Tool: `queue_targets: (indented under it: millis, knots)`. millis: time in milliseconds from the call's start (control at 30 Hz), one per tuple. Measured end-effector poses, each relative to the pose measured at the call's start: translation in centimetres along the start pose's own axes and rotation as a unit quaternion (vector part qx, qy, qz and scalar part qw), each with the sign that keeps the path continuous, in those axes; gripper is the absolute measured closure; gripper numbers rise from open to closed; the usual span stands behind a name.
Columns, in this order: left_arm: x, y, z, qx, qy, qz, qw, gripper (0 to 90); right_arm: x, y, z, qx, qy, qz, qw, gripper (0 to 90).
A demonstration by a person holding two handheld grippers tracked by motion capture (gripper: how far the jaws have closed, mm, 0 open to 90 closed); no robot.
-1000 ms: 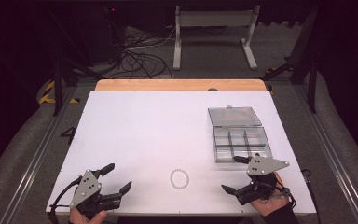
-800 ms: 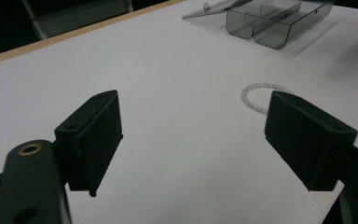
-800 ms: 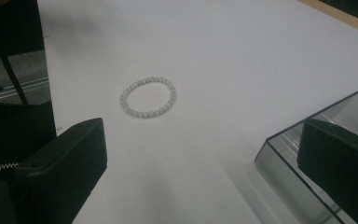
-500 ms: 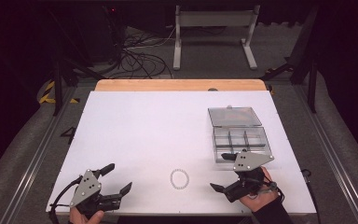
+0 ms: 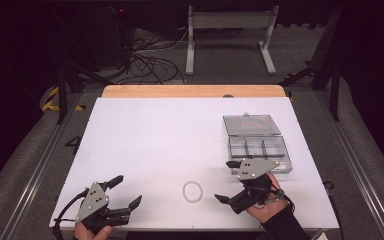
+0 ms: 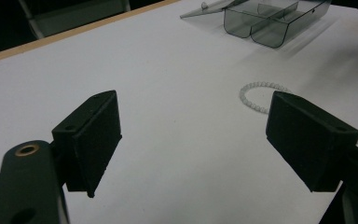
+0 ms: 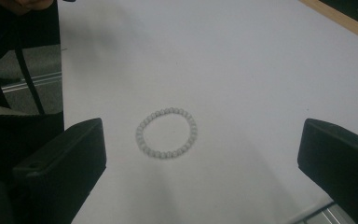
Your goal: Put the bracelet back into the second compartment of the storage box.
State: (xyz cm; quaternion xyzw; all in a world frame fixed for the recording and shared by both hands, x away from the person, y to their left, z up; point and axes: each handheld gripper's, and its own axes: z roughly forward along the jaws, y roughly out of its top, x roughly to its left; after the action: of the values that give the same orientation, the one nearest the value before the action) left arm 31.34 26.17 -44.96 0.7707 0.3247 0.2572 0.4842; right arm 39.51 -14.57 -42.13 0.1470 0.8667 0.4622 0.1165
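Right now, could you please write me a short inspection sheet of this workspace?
Surface: white table top, wooden strip along its far edge.
Job's things: bead bracelet lying flat near the front edge; clear compartment box, lid open, at the right.
Clutter: nothing seen.
Grippers: left gripper open, at the front left corner, holding nothing; right gripper open, aimed toward the bracelet, not touching it.
Cables: a black cable trails from the left gripper; a tangle of cables on the floor beyond the table.
Surroundings: dark room, grey metal stand behind, aluminium rails beside the table.
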Motion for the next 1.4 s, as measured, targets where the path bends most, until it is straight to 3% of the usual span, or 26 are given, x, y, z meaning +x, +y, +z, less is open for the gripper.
queue_targets:
  millis: [867, 1033, 1400]
  knots:
    - [0.0, 0.0, -0.1, 0.001, -0.004, 0.000, 1.0000, 18.4, 0.7, 2.8, 3.5, 0.009, 0.037, -0.018, 0.9991, 0.0]
    - [0.0, 0.0, -0.1, 0.001, -0.005, 0.000, 1.0000, 18.4, 0.7, 3.0, 3.9, 0.016, 0.045, -0.012, 0.9988, 0.0]
    - [-0.1, 0.0, -0.1, 0.001, -0.007, 0.001, 1.0000, 18.4, 0.4, 2.8, 4.3, 0.053, 0.054, 0.036, 0.9965, 9.3]
